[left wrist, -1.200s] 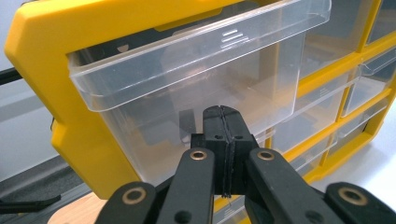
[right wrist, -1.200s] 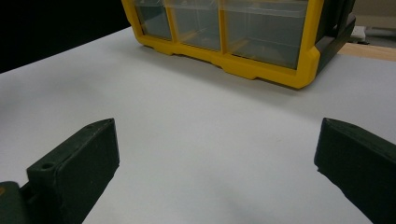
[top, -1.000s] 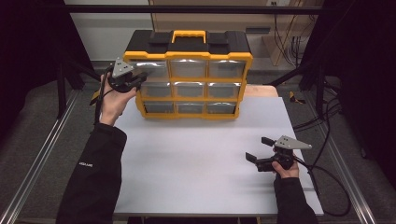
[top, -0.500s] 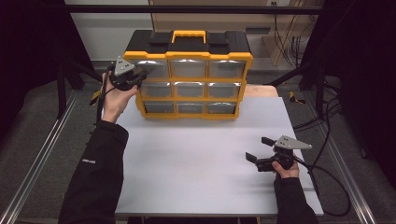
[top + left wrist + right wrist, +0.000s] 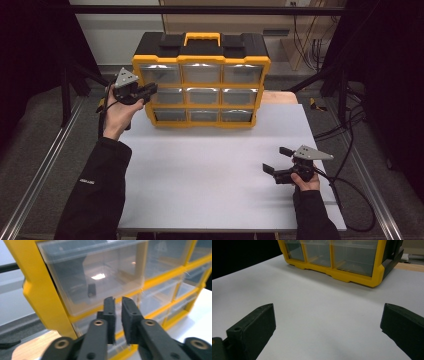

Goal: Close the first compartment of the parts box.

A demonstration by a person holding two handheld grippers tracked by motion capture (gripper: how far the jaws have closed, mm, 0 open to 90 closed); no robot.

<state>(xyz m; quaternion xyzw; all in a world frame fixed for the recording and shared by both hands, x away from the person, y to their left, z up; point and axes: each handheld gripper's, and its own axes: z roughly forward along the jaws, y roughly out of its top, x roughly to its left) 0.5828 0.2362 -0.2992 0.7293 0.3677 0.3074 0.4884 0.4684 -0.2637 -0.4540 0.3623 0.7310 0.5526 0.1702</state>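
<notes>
So our left gripper (image 5: 118, 305) has its jaws nearly together, just a thin slit between the pads, and they've just been opening a touch; as far as we can see nothing is pinched in that slit. The tips sit right in front of the clear drawer (image 5: 100, 277) at the left end of the organizer's top row, about level with its lower front edge, and we can't tell if they actually touch the plastic. In the high view the same gripper (image 5: 150, 91) hangs at the left edge of the yellow-and-black drawer organizer (image 5: 201, 80), which stands at the far side of the white table (image 5: 210, 170) with three rows of three see-through drawers facing us. There's a small dark thing inside that top left drawer, too blurry to name. Our right gripper (image 5: 328, 327) is spread wide with only bare table between its jaws, parked near the front right of the table (image 5: 274, 160) and well apart from the organizer. Our read: we're at the step of working that top left drawer, either lining up to grab its front lip or letting go of it. If it's a pull, the next move needs the jaws opened a bit more, slipped over the lip, closed, then drawn straight toward us, maybe with the right gripper steadying the cabinet so it doesn't slide.
</notes>
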